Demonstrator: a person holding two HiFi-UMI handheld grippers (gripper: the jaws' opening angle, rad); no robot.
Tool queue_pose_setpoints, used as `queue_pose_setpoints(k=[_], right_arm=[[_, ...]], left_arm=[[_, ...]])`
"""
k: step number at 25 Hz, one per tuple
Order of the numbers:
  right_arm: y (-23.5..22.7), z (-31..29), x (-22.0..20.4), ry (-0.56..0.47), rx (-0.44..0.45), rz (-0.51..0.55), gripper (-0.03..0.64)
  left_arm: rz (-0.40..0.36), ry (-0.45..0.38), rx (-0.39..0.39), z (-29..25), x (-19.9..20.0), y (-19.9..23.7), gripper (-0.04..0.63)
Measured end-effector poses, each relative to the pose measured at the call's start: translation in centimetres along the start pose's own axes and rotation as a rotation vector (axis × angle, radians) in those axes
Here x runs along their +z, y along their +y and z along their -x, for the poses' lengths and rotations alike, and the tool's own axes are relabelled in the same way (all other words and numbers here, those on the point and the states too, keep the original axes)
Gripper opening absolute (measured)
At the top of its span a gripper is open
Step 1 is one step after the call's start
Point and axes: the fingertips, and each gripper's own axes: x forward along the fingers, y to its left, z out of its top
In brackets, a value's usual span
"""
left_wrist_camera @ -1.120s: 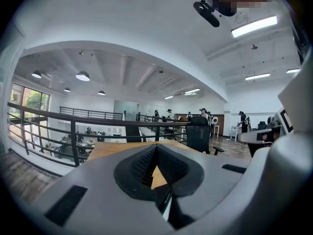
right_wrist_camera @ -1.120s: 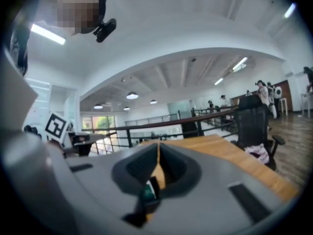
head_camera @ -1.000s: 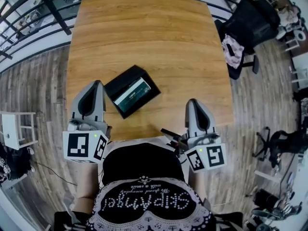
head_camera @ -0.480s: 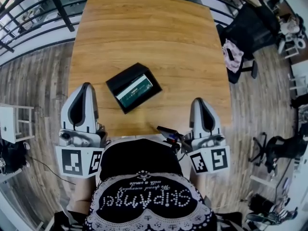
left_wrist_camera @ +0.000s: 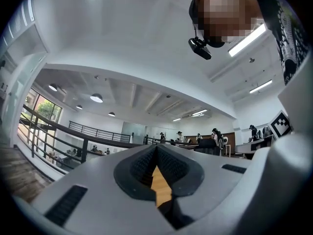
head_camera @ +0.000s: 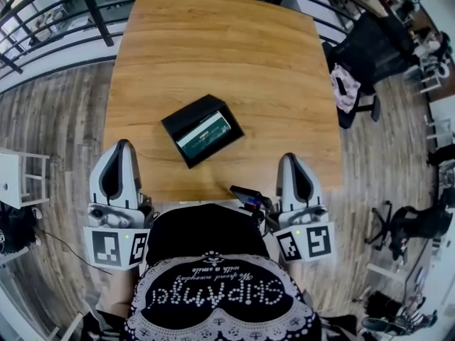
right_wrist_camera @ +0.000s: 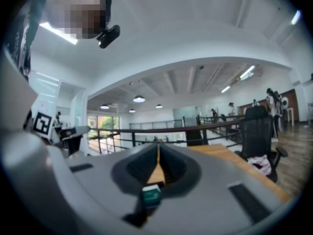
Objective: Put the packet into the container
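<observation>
A black container (head_camera: 184, 115) lies open on the wooden table (head_camera: 213, 48), left of centre. The green packet (head_camera: 205, 133) lies flat inside it. My left gripper (head_camera: 121, 145) is at the table's near left edge, below and left of the container and apart from it. Its jaws are shut with nothing in them, and only a thin slit shows at the left gripper (left_wrist_camera: 156, 153). My right gripper (head_camera: 293, 158) is at the near right edge, well clear of the container. The right gripper (right_wrist_camera: 158, 153) has its jaws together and holds nothing.
A black office chair (head_camera: 370, 45) with cloth on it stands right of the table. A dark railing (head_camera: 43, 41) runs along the far left. A white stool (head_camera: 14, 183) stands on the floor at the left. My body is against the table's near edge.
My left gripper has drawn back from beside the container toward my body. The right gripper has hardly moved. The packet stays in the container.
</observation>
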Motion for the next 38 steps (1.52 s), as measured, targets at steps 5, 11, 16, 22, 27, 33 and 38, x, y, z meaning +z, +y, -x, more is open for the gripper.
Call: queue_pose_setpoints(k=[5,11,16,22,27,33,38], right_arm=[[0.5,0.6,-0.8,0.018,-0.019,0.008,0.034],[1.7,0.3,-2.9,0.056,-0.041,-0.006,0.034],[1.9,-0.4,-5.4,0.102,-0.05,-0.02,0.034],[2.3,-0.4,-5.6,0.109,-0.047,-0.036,0.034],[1.9,-0.4,-5.6,0.108,-0.059,-0.041,0.034],[2.3,-0.8,-5.7,0.12,-0.05,-0.042,0.034],[2.5,-1.4,-5.6,0.126,-0.036,-0.038,0.034]], left_arm=[[0.007,0.028,0.009,1.1,-1.1,0.8,0.028],[0.01,0.062,0.001,1.7,-3.0,2.5,0.028],[0.006,0.118,-0.022,1.6,-5.3,2.4,0.028],[0.004,0.149,-0.063,1.5,-6.6,1.5,0.028],[0.02,0.165,-0.055,1.2,-6.8,1.6,0.029],[0.041,0.176,-0.053,1.1,-6.8,1.8,0.029],[0.048,0.188,-0.056,0.9,-7.2,1.7,0.029]])
